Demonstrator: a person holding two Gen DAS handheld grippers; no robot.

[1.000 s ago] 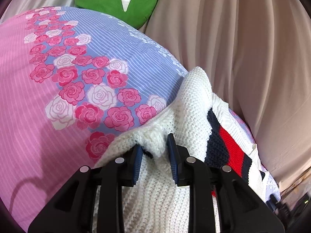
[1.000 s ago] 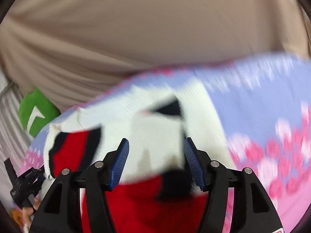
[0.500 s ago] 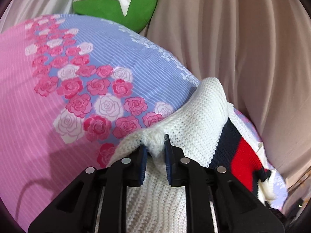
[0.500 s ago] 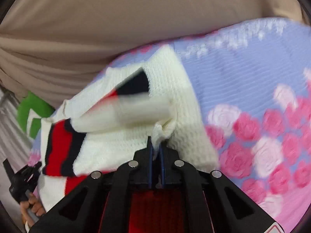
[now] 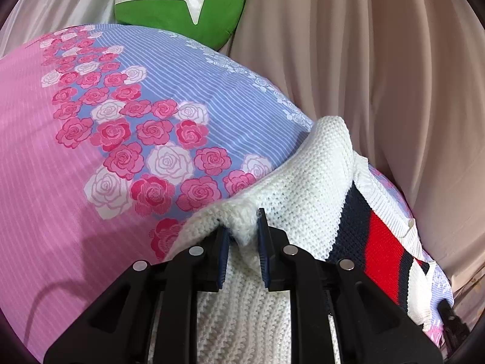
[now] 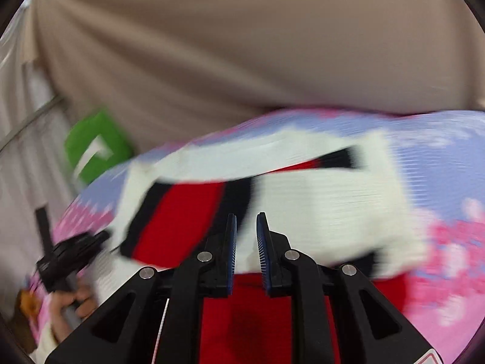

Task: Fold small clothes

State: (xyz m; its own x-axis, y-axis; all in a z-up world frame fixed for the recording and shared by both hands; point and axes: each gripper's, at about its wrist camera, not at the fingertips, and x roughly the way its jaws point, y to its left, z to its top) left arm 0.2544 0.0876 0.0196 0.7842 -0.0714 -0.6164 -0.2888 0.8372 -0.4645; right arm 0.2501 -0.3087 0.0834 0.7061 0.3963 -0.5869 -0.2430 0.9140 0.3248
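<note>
Beige curtains (image 5: 379,75) backed a floral bed (image 5: 75,157). Along its curtain-side edge lay the sweater (image 5: 318,163), long axis running left gripper (image 5: 242,236) to right gripper (image 6: 245,239). Left fingers were narrowly parted round a white fold; right ones slightly apart, empty above it.

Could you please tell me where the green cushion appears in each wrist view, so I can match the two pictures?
Left wrist view: the green cushion sits at the top centre, beyond the far edge of the floral bedspread, against the beige curtain.
Right wrist view: the green cushion is at mid-left, blurred, again beyond the bedspread's edge.
Shared landmark: the white knit sweater with its red and navy stripe.
</note>
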